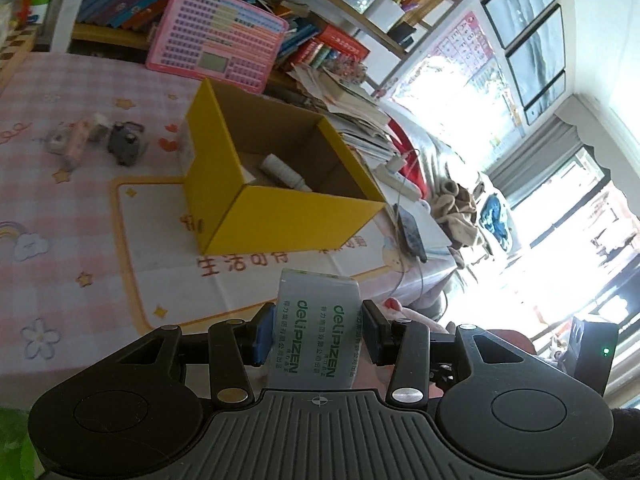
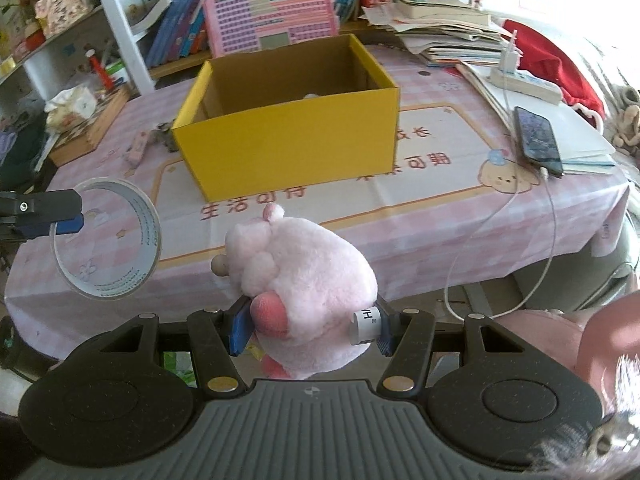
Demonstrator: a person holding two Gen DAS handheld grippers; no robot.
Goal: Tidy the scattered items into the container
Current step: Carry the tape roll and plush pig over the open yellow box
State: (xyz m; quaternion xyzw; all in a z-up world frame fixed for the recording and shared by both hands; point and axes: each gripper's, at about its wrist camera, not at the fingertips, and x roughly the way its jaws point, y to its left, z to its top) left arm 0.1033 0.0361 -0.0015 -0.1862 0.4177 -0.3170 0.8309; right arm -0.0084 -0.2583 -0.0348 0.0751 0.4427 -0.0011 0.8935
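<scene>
A yellow cardboard box (image 1: 280,216) (image 2: 288,136) stands open on the pink checked tablecloth, with a white bottle (image 1: 284,172) lying inside. My left gripper (image 1: 318,330) is shut on a roll of clear tape (image 1: 316,328), held above the table's near edge; the roll also shows in the right wrist view (image 2: 108,236). My right gripper (image 2: 310,328) is shut on a pink plush toy (image 2: 304,276), in front of the box. A few small items (image 1: 96,138) (image 2: 152,140) lie on the cloth beside the box.
A phone (image 2: 538,144) on a cable lies on papers at the table's right. A power strip (image 2: 524,80), stacked books (image 2: 436,28) and a pink board (image 2: 272,20) stand behind the box. A shelf rises at the back left.
</scene>
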